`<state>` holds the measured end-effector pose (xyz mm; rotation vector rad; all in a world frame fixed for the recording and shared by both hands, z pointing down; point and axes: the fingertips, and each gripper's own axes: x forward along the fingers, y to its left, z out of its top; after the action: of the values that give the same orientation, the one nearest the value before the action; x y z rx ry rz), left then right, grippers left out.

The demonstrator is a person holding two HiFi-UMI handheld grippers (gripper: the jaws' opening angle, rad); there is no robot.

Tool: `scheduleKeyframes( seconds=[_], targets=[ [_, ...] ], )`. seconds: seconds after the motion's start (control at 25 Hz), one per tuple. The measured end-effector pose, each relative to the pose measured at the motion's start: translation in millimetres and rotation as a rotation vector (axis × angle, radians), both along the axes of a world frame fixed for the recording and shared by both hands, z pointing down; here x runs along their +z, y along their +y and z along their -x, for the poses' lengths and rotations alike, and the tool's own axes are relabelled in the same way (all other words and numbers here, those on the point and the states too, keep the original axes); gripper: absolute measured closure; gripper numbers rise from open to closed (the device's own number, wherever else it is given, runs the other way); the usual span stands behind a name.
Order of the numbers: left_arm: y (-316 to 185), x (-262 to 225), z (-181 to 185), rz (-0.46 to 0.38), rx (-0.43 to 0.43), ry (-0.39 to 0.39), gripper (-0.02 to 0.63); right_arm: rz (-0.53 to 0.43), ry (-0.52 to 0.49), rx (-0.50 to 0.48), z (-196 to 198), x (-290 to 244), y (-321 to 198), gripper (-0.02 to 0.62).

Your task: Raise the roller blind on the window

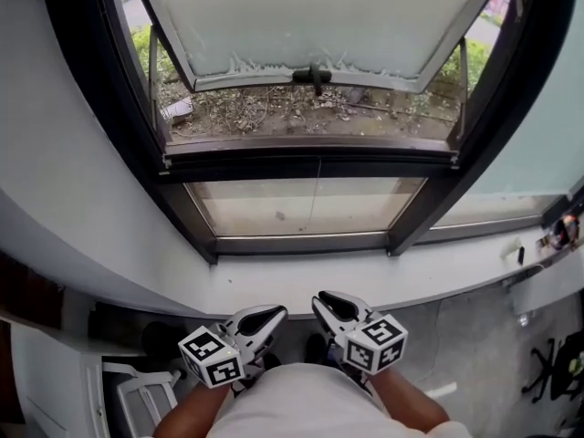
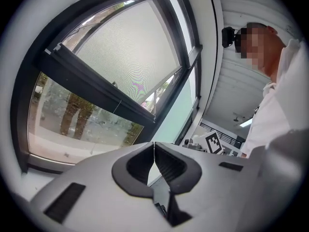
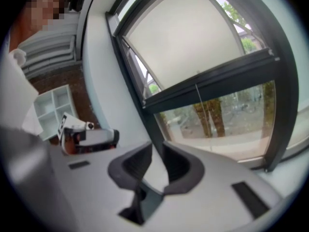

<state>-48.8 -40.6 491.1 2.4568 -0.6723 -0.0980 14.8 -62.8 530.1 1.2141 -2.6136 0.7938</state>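
Observation:
The window [image 1: 310, 158] has a dark frame, and a pale screen [image 1: 319, 16] fills its upper part, which is tilted outward with a dark handle [image 1: 313, 76] at its lower edge. The same pale, finely woven surface [image 2: 130, 57] shows in the left gripper view. A thin cord [image 3: 205, 122] hangs down over the clear lower pane [image 1: 310, 203]. Both grippers are held low against the person's body, well short of the window. My left gripper [image 2: 154, 146] is shut with its tips touching and nothing in it. My right gripper [image 3: 157, 149] stands open with an empty gap.
A white sill [image 1: 365, 276] runs below the window. Small items [image 1: 561, 231] lie at its right end. White shelving [image 1: 137, 395] stands low on the left, and an office chair [image 1: 552, 368] on the right. White walls flank the frame.

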Motion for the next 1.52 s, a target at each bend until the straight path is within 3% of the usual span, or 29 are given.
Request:
scheduleKeyframes(
  seconds=[0.6,1.52],
  targets=[
    [-51.7,-3.6,-58.5,-0.034,-0.081,-0.017,0.581,-0.025,0.05,-0.08,-61.7,3.7,-55.6,0.525],
    [-71.9,-11.4,9.8,-0.068,-0.077,-0.067,0.571,-0.038,0.069,-0.008,-18.2,-0.2,-67.7,0.525]
  ],
)
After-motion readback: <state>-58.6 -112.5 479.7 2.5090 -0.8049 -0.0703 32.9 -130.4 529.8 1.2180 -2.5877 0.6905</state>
